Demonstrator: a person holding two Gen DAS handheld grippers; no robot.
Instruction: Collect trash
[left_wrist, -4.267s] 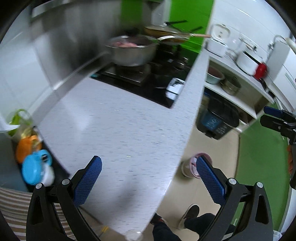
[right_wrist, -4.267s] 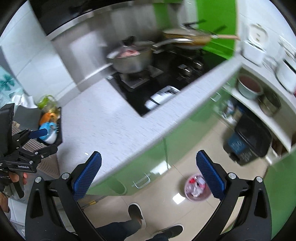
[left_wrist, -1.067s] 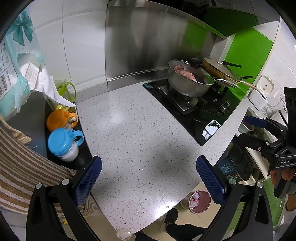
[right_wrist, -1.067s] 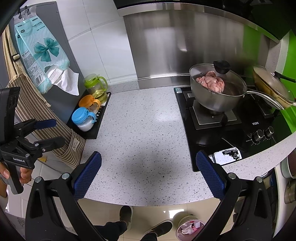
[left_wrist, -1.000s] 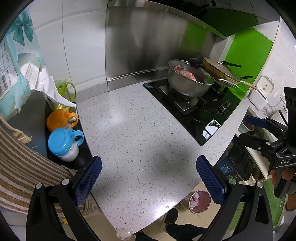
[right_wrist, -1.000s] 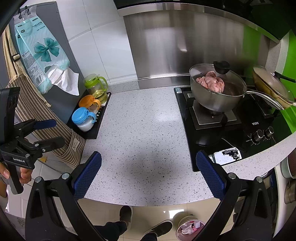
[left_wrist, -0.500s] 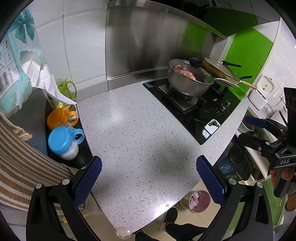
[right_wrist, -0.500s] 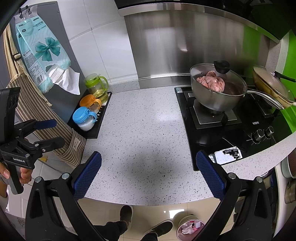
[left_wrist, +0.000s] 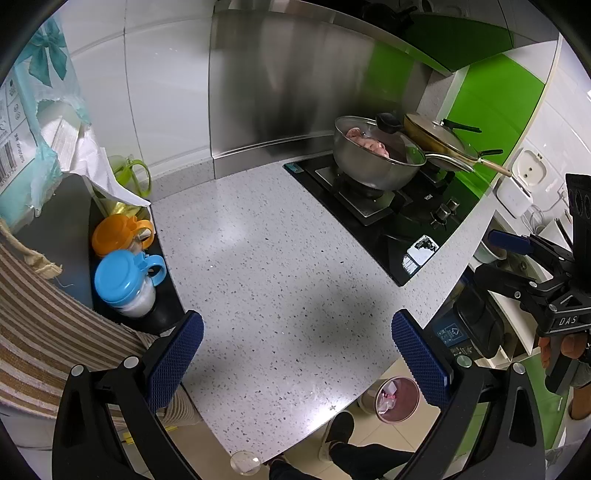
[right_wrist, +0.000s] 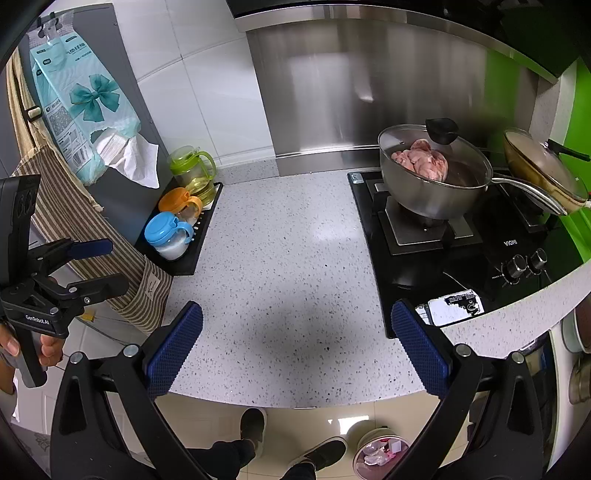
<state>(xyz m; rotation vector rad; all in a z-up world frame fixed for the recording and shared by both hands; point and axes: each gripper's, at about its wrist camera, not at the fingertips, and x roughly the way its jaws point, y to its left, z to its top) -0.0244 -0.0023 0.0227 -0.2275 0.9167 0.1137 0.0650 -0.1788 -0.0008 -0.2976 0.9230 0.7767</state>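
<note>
A small round trash bin (left_wrist: 397, 398) with wrappers inside stands on the floor below the counter edge; it also shows in the right wrist view (right_wrist: 380, 459). A flat white wrapper (right_wrist: 452, 306) lies on the front corner of the black hob (right_wrist: 476, 266); it also shows in the left wrist view (left_wrist: 419, 254). My left gripper (left_wrist: 295, 350) is open and empty above the speckled white counter (left_wrist: 266, 258). My right gripper (right_wrist: 295, 343) is open and empty above the same counter (right_wrist: 288, 251).
A steel pot of raw meat (right_wrist: 432, 173) and a lidded pan (right_wrist: 543, 170) sit on the hob. A black tray (right_wrist: 184, 254) at the left holds blue-, orange- and green-lidded jars. A tissue pack (right_wrist: 81, 96) hangs above. A dark bin (left_wrist: 476, 321) stands right of the counter.
Over four seconds both grippers swung from a tilted, blurred view to level above the counter. In the last second nothing has visibly moved.
</note>
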